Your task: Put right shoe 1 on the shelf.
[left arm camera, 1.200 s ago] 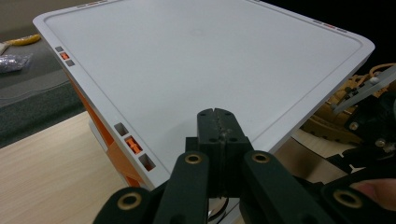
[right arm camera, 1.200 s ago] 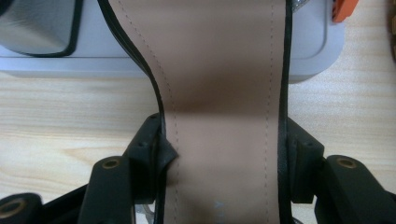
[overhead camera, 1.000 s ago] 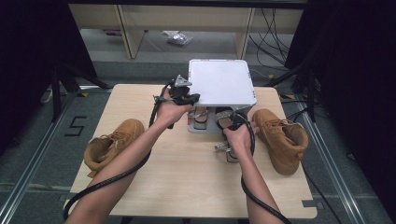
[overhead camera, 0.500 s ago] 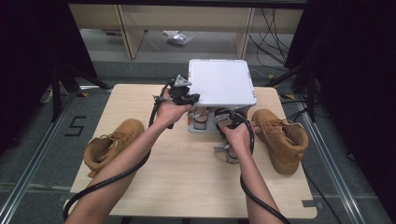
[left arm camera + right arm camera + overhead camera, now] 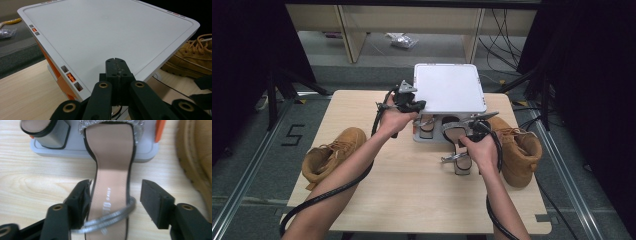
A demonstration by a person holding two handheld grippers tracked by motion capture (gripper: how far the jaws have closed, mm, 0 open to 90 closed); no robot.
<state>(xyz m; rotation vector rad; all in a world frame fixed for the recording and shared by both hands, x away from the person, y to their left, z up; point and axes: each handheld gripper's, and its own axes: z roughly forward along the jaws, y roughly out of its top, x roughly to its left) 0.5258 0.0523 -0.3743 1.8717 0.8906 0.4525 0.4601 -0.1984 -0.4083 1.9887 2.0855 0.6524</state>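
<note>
My left gripper point(image 5: 116, 65) has its jaws fully together over the near edge of the white lid point(image 5: 110, 32), gripping nothing I can make out, perhaps steadying it. My right gripper's point(image 5: 116, 197) jaws have just been narrowing but stand apart astride the sandal point(image 5: 112, 177), pads not pressing. The sandal lies flat on the table point(image 5: 402, 185), its long axis running from me to the grey box point(image 5: 150, 152), toe inside

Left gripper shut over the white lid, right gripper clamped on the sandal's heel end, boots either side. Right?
Not quite. The right gripper is open: in the right gripper view its jaws straddle the sandal with a gap at one side. Left gripper, lid and boots are as stated.
</note>
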